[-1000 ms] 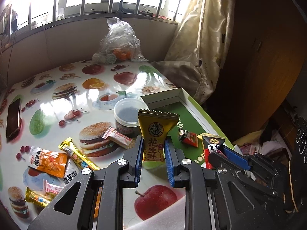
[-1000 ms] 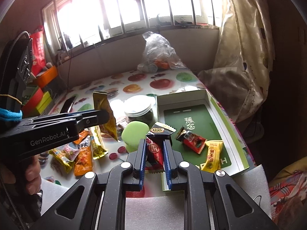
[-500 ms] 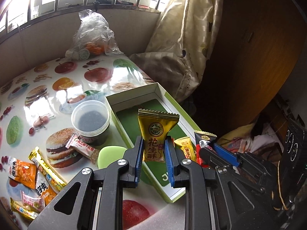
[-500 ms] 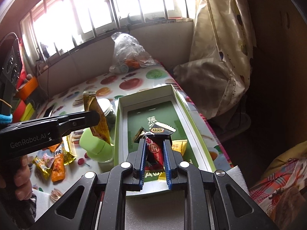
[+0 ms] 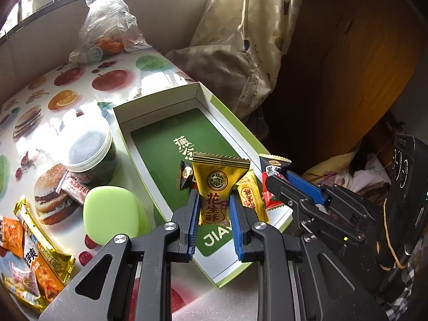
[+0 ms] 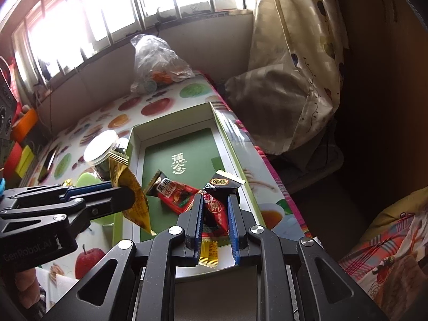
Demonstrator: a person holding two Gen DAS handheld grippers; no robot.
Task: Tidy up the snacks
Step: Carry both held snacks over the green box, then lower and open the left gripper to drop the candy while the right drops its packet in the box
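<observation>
Both wrist views look steeply down, close over the green box [image 5: 171, 101] [image 6: 135, 139]: the left from its near-left, the right from its near end.

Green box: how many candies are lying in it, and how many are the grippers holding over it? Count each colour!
Red-and-black candy lying in the green box: 1
Yellow candy lying in the box: 1
Gold candy held in the left gripper: 1
Black-and-red candy held in the right gripper: 1
Total: 4
</observation>
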